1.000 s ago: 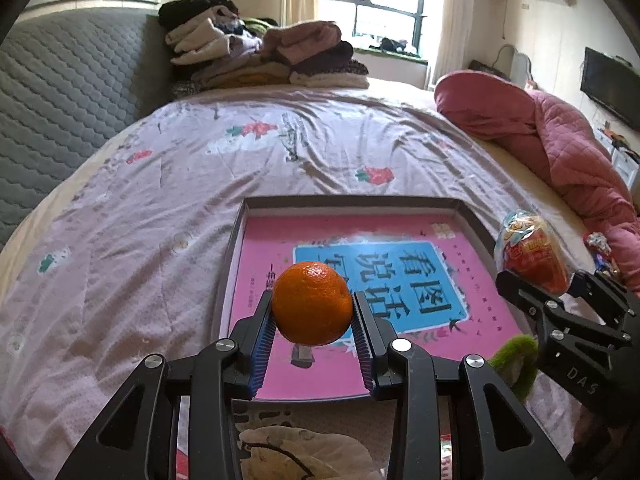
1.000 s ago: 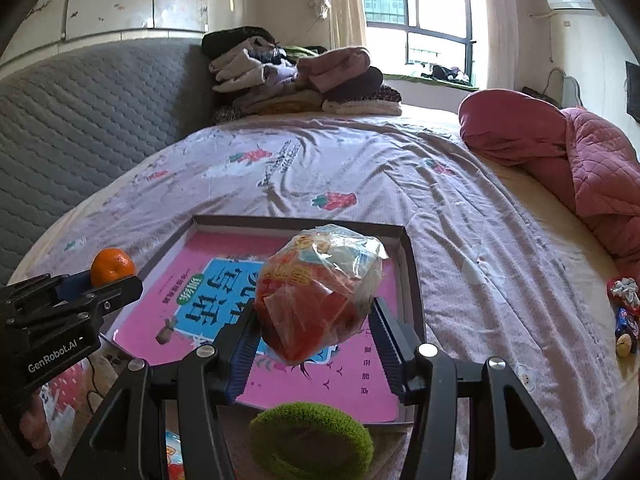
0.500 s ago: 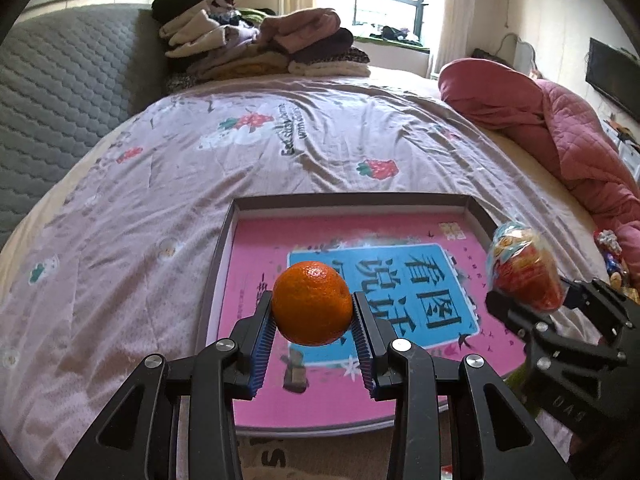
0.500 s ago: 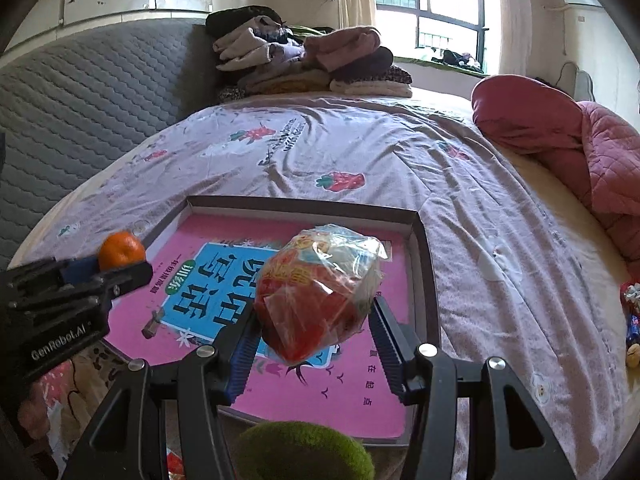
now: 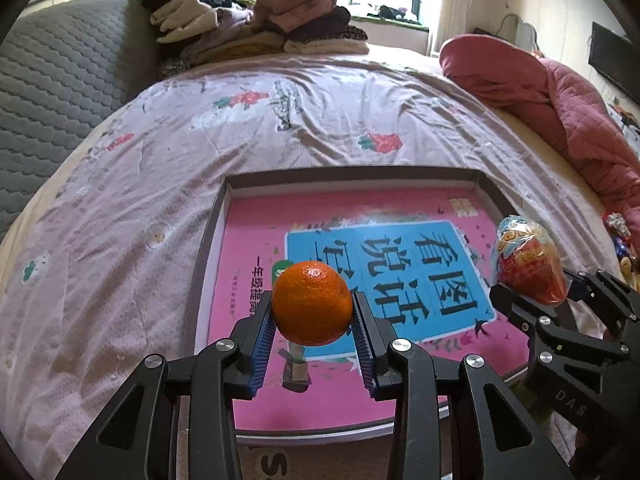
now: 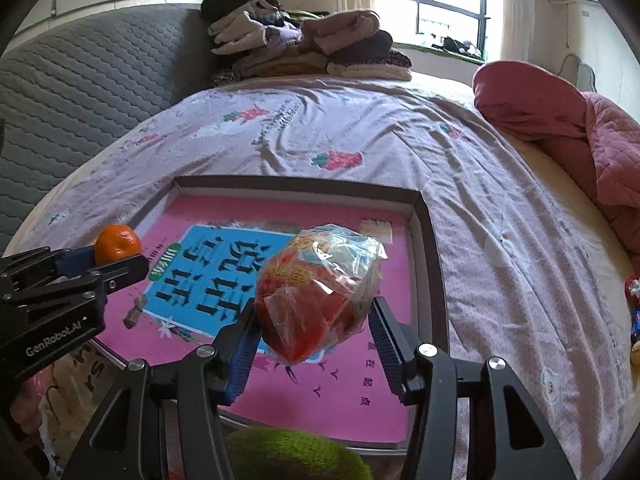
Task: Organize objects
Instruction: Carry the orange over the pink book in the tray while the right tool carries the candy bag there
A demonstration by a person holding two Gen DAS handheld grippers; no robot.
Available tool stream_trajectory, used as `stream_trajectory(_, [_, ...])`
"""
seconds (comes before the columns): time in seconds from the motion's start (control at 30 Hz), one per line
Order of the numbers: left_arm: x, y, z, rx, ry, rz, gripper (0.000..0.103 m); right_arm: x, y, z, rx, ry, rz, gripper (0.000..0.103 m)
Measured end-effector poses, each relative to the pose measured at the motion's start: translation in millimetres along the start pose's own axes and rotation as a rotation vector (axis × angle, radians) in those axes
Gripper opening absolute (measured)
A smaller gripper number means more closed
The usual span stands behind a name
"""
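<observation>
Bedding lay beneath a shallow pink-lined cardboard tray (image 5: 208,240). Both loads had been lowered toward it: a round orange tangerine (image 5: 312,304) was clamped by the left gripper (image 5: 313,312), and a crinkly red plastic-wrapped snack (image 6: 316,300) by the right gripper (image 6: 314,328). Release was judged next.

tray (image 5: 211,240) floor: bare | rim: raised all round | bedsheet (image 5: 120,200) beyond: open

Left gripper (image 5: 313,334): matte black angular linkage arms with triangular cut-outs, round silver screw heads at the pivots, and two fingers (image 5: 262,350) lined with ribbed blue pads; white lettering "GenRobot.AI" on its side in the right wrist view. Right gripper (image 6: 316,336): same black frame, silver screws and ribbed blue pads, with pale letters "DAS" on its body in the left wrist view.
</observation>
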State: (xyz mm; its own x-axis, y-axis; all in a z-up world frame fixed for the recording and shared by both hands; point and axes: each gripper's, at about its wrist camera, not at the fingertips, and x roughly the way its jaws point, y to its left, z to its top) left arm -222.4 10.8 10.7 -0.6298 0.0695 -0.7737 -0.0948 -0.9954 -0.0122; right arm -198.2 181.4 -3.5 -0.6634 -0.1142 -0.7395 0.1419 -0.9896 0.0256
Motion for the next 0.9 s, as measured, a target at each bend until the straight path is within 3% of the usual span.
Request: stream_trajectory(0.9, [27.0,0.7,-16.8,0.004,0.088,0.004,0.038,18.6,2.1,-14.6,-0.015,0.095,-0.003,0.054])
